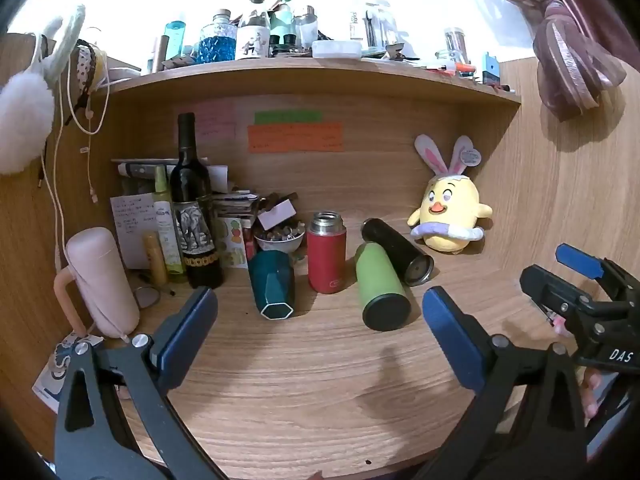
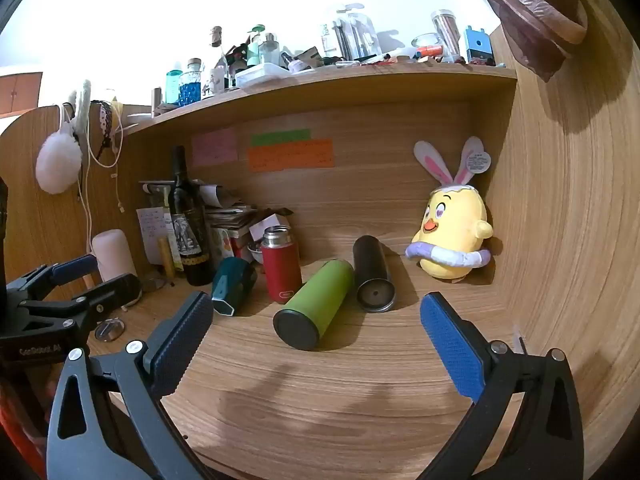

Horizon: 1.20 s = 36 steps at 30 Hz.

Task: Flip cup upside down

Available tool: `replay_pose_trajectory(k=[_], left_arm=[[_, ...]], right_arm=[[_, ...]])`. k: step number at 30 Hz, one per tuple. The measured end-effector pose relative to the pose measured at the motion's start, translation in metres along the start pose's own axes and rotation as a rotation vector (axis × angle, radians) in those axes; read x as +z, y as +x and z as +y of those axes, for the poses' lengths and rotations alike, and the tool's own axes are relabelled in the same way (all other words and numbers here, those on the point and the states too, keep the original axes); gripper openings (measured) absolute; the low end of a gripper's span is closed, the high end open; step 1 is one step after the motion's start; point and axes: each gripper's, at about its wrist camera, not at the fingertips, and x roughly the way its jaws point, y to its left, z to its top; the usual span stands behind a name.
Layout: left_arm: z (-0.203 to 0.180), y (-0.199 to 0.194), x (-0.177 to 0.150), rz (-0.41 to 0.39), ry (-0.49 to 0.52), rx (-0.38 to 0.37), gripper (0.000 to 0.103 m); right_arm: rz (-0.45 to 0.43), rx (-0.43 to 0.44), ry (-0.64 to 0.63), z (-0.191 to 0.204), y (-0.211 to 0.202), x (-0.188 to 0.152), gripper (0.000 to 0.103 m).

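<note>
Teal faceted cup point(image 1: 271, 283) sits centre-left of the left wrist frame, on the tabletop point(image 1: 320, 380), tilted: hexagonal base faces the camera and down-frame, mouth end points back toward the clutter, long axis running roughly front to back; can't tell what the far end rests against. In the right wrist view it's the same cup point(image 2: 232, 286) at left-centre, base end nearest the lens. Just right of it, red flask point(image 1: 326, 252) stands upright, lid off, steel neck open; contents not visible. Green bottle point(image 1: 380, 288) lies on its side, dark cap end toward the camera; black bottle point(image 1: 398, 250) lies beside it, touching or nearly so near their far ends. Behind the cup a white bowl point(image 1: 280, 240) holds small mixed bits, too small to identify. Wine bottle point(image 1: 194, 204) upright at left, pink mug point(image 1: 100, 280) further left, yellow chick plush point(image 1: 450, 216) at right against the back panel. Left gripper point(image 1: 320, 332) fingers wide apart, nothing between them. Right gripper point(image 2: 316, 336) fingers likewise spread, holding nothing, both well short of the cup.
</note>
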Motion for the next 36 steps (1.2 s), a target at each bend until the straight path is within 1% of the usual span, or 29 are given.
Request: replay_pose_trajectory(k=[8, 11, 16, 36], left_arm=[[0.0019, -0.0009, 0.0005, -0.002, 0.005, 0.011, 0.103], [0.0024, 0.0015, 0.0066, 0.0, 0.01, 0.018, 0.103], [-0.0013, -0.0024, 0.0044, -0.008, 0.014, 0.024, 0.103], [-0.0059, -0.0043, 0.0049, -0.021, 0.023, 0.022, 0.103]], right_arm=[[0.0, 0.003, 0.004, -0.0004, 0.0014, 0.0001, 0.103], [-0.005, 0.002, 0.001, 0.0004, 0.0, -0.0003, 0.103], [-0.006, 0.001, 0.001, 0.0002, 0.0007, -0.0004, 0.103], [-0.008, 0.003, 0.002, 0.0001, -0.0009, -0.0001, 0.103]])
